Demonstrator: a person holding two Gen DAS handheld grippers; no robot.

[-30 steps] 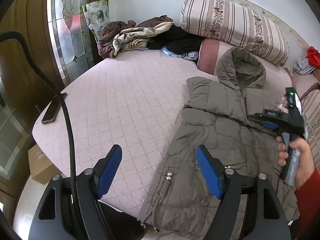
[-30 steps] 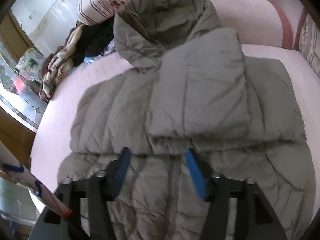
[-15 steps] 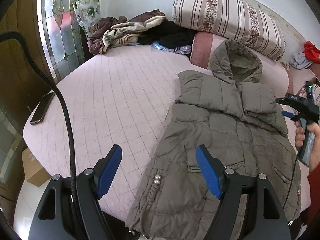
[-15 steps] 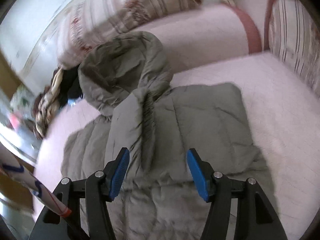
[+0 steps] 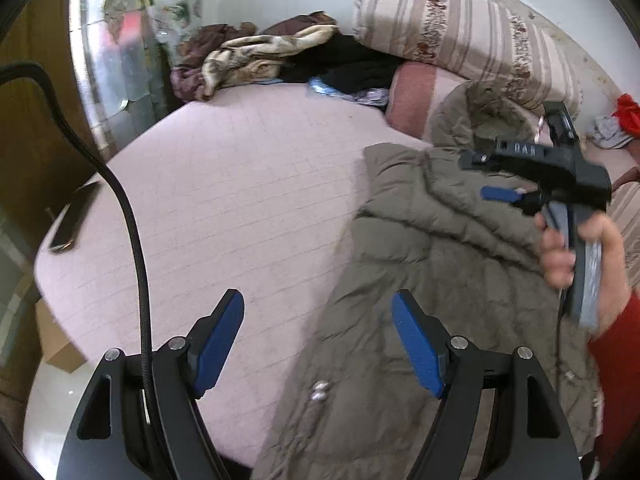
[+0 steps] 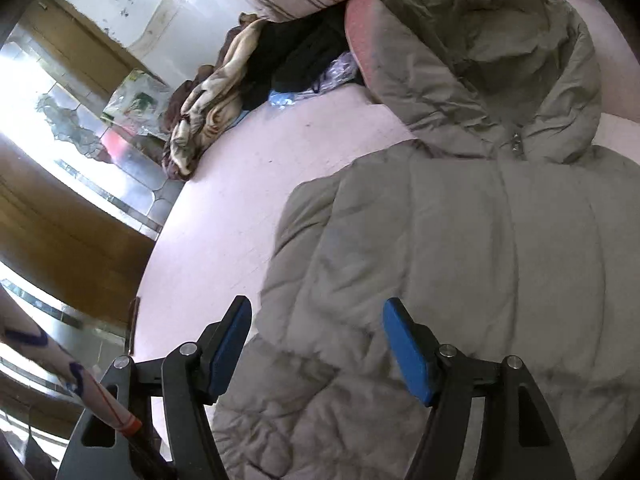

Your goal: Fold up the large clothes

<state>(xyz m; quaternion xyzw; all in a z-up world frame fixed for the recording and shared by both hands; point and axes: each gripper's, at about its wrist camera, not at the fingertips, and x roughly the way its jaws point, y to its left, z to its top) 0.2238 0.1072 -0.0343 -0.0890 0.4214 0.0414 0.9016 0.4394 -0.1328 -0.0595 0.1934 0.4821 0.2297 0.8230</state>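
An olive-grey hooded puffer jacket [image 5: 432, 264] lies flat on the pink quilted bed [image 5: 240, 200], hood toward the pillows. It fills the right wrist view [image 6: 460, 260], with its hood [image 6: 500, 52] at the top. My left gripper [image 5: 318, 340] is open and empty above the jacket's left edge near the hem. My right gripper [image 6: 316, 346] is open and empty over the jacket's left side; in the left wrist view it [image 5: 520, 176] hovers above the chest, held by a hand.
A striped bolster pillow [image 5: 460, 36] and a pile of crumpled clothes [image 5: 260, 56] lie at the bed's head. A phone [image 5: 74, 216] rests on the bed's left edge. A stained-glass door [image 5: 120, 40] and a cardboard box [image 5: 52, 336] stand to the left.
My right gripper has swung left from the jacket's right side back over its middle and left side. My left gripper has moved closer to the jacket's left edge. Both stayed open.
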